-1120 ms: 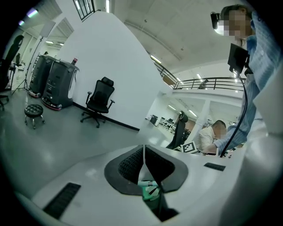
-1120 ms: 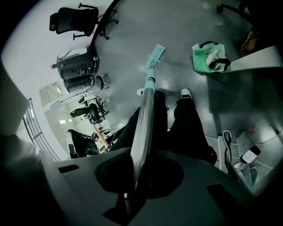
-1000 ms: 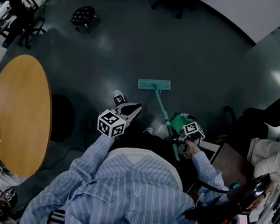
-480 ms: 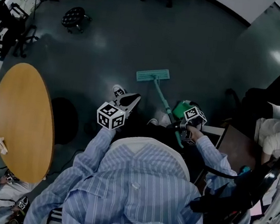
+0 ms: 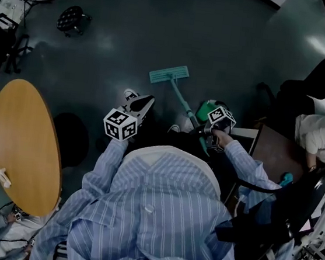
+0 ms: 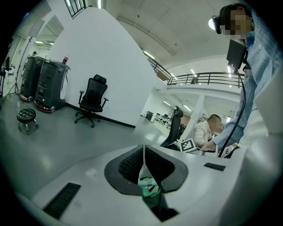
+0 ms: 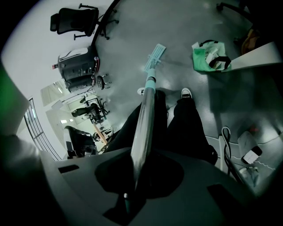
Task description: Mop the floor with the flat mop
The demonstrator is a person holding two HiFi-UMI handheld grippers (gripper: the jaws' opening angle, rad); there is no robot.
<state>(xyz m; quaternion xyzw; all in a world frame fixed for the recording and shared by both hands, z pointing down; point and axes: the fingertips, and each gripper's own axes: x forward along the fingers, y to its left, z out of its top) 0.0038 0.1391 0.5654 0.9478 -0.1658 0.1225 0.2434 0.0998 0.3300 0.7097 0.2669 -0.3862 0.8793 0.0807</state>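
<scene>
The right gripper is clamped on the flat mop's silvery metal handle near its upper end. The left gripper, at nine o'clock from it, has its jaws pressed together on nothing. The teal rectangular mop head lies flat on the dark grey floor, at twelve o'clock from both. The handle looks light and stiff but long, so a second hold lower down would likely steady it.

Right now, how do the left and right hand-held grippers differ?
Grip: the left hand-held gripper has its jaws together on nothing; the right hand-held gripper is clamped on the mop handle.
Aim: the left hand-held gripper looks out across the room toward an office chair; the right hand-held gripper looks down the mop handle to the mop head on the floor.
Shared: both are shut.
</scene>
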